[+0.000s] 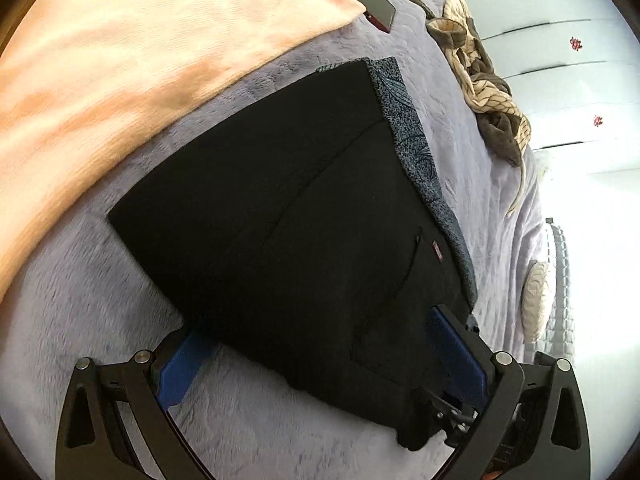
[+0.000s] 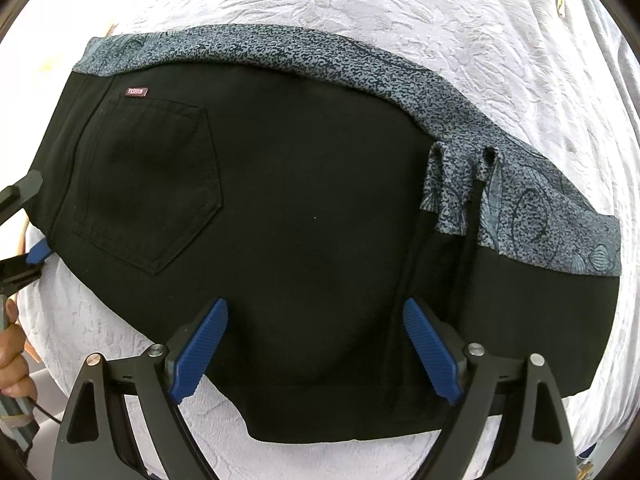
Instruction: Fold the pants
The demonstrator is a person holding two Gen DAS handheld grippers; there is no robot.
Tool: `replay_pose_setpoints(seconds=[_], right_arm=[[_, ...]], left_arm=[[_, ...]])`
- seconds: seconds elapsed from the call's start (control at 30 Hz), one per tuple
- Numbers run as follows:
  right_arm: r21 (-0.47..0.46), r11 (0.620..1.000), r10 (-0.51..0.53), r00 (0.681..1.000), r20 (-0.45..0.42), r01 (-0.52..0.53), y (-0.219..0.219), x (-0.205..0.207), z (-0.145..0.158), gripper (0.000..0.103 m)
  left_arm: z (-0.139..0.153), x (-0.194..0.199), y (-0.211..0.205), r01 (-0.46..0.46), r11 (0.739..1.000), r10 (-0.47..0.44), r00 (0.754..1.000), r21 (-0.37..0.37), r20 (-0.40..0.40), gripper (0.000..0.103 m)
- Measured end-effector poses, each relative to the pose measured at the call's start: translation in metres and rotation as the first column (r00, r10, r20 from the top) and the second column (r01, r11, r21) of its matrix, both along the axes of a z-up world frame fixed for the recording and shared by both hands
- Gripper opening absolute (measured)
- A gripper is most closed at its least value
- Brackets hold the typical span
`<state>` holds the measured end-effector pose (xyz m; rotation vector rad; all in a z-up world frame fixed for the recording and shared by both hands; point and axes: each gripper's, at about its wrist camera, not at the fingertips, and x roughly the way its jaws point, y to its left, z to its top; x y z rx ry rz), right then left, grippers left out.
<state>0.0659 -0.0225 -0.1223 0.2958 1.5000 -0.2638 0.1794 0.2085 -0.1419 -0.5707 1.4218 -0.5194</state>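
Note:
The black pants (image 1: 288,216) lie folded into a compact block on the lavender bedspread (image 1: 100,264), with a blue-grey patterned garment (image 1: 408,128) under their far edge. My left gripper (image 1: 320,344) is open, its blue pads straddling the near corner of the pants. In the right wrist view the pants (image 2: 304,208) show a back pocket and a small red label; the patterned fabric (image 2: 360,68) edges them. My right gripper (image 2: 314,328) is open over the pants' near edge. The left gripper's fingertips (image 2: 36,256) show at the left edge.
A peach blanket (image 1: 120,60) covers the bed's far left. A phone (image 1: 378,6) lies beside it. A crumpled beige and grey garment (image 1: 480,72) lies at the bed's right edge, with white wardrobe doors (image 1: 580,80) beyond. A hand (image 2: 12,352) holds the left gripper's handle.

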Motion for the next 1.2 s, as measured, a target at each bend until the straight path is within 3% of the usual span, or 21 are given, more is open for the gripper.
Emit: replay_pose_setpoints(seconds=[0.13,0.27,0.3,0.4,0.47,0.53,0.57,0.6,0.67,0.7,0.77,0.87,0.93,1.03,1.2], right_arm=[[0.007,1.000,-0.003,1.000,0.002,0.003,-0.009,-0.001,0.000,0.092],[0.043,0.999,-0.032,0.999,0.041,0.030,-0.020,0.000,0.017,0.092],[0.049,0.998,-0.044,0.997,0.059,0.041,-0.024,0.001,0.024,0.092],[0.058,0.998,-0.045,0.990,0.133,0.037,-0.035,0.013,0.053,0.092],[0.062,0.998,-0.014,0.984,0.179,0.003,-0.038,0.027,0.074,0.092],[0.074,0.996,0.035,0.977,0.210,-0.052,-0.039,0.046,0.093,0.092],[0.081,0.994,0.059,0.974,0.219,-0.078,-0.037,0.056,0.101,0.092],[0.093,0.989,0.088,0.971,0.224,-0.111,-0.033,0.069,0.109,0.092],[0.134,0.974,0.156,0.968,0.198,-0.184,-0.022,0.097,0.118,0.092],[0.149,0.966,0.183,0.966,0.181,-0.211,-0.018,0.109,0.116,0.092],[0.170,0.946,0.256,0.957,0.136,-0.277,0.001,0.134,0.114,0.092],[0.192,0.915,0.354,0.934,0.047,-0.356,0.043,0.174,0.109,0.092],[0.233,0.890,0.399,0.917,0.014,-0.391,0.073,0.194,0.105,0.092],[0.283,0.863,0.449,0.892,-0.051,-0.419,0.110,0.217,0.095,0.092],[0.306,0.831,0.533,0.822,-0.201,-0.464,0.155,0.235,0.055,0.092]], left_arm=[[0.025,-0.007,-0.025,0.012,0.999,-0.014,0.999,0.052,0.036,0.103],[0.053,-0.011,-0.043,0.063,0.994,-0.076,0.985,0.084,0.154,0.103],[0.051,-0.010,-0.047,0.071,0.992,-0.088,0.983,0.109,0.160,0.103],[0.024,-0.003,-0.050,0.075,0.983,-0.088,0.993,0.169,0.076,0.103],[0.012,0.001,-0.051,0.067,0.976,-0.079,0.996,0.207,0.048,0.094],[0.017,-0.001,-0.057,0.087,0.958,-0.115,0.989,0.273,0.088,0.086],[0.022,-0.002,-0.062,0.098,0.948,-0.140,0.983,0.303,0.121,0.072],[0.028,-0.006,-0.070,0.116,0.931,-0.181,0.970,0.346,0.162,0.070],[0.041,-0.016,-0.085,0.123,0.884,-0.256,0.935,0.451,0.247,0.055],[0.047,-0.023,-0.095,0.123,0.842,-0.312,0.905,0.526,0.288,0.053],[0.052,-0.033,-0.105,0.117,0.795,-0.372,0.869,0.595,0.326,0.052],[0.055,-0.049,-0.123,0.094,0.700,-0.481,0.795,0.708,0.370,0.051],[0.057,-0.056,-0.129,0.076,0.664,-0.521,0.761,0.744,0.387,0.051],[0.059,-0.059,-0.132,0.062,0.640,-0.546,0.737,0.766,0.397,0.051],[0.061,-0.059,-0.128,0.058,0.637,-0.552,0.731,0.769,0.402,0.051]])
